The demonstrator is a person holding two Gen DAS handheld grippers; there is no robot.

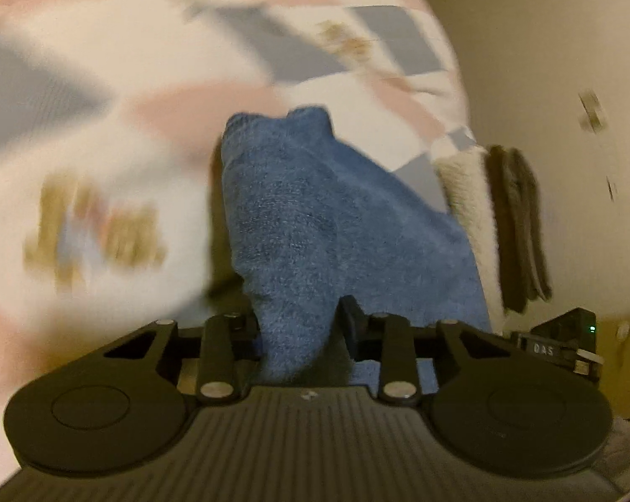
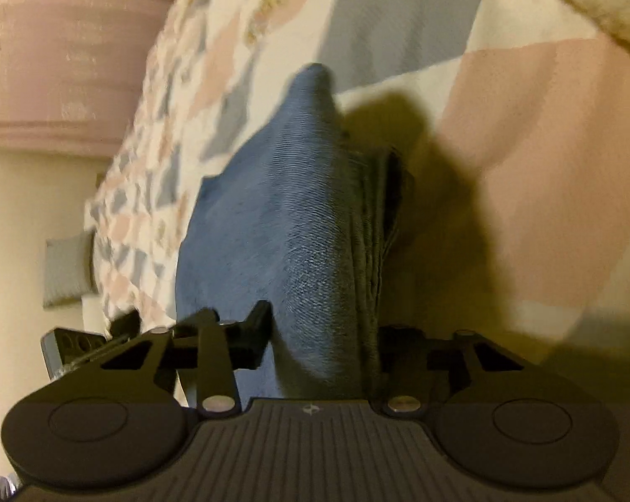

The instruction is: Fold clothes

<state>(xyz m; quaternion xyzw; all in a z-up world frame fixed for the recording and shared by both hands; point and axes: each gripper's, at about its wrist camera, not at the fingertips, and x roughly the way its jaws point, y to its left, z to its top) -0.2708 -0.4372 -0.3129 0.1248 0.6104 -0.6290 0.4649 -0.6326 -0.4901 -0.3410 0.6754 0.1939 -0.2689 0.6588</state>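
Observation:
A blue terry cloth (image 1: 315, 209) hangs bunched and lifted over the patterned bedspread (image 1: 106, 104). My left gripper (image 1: 298, 322) is shut on one part of it, and the cloth hides the fingertips. In the right wrist view the same blue cloth (image 2: 273, 217) runs up from my right gripper (image 2: 323, 330), which is shut on another part. A darker folded layer (image 2: 377, 226) lies along the cloth's right side. Each gripper shows in the other's view, the right gripper (image 1: 566, 343) at the side and the left gripper (image 2: 80, 343) low on the left.
The bedspread (image 2: 503, 146) has pink, grey and white blocks. A cream fluffy folded item (image 1: 469, 192) and a dark grey folded item (image 1: 520, 226) lie at the bed's right edge. A pink padded surface (image 2: 64, 54) and a pale wall (image 2: 22, 209) are at the left.

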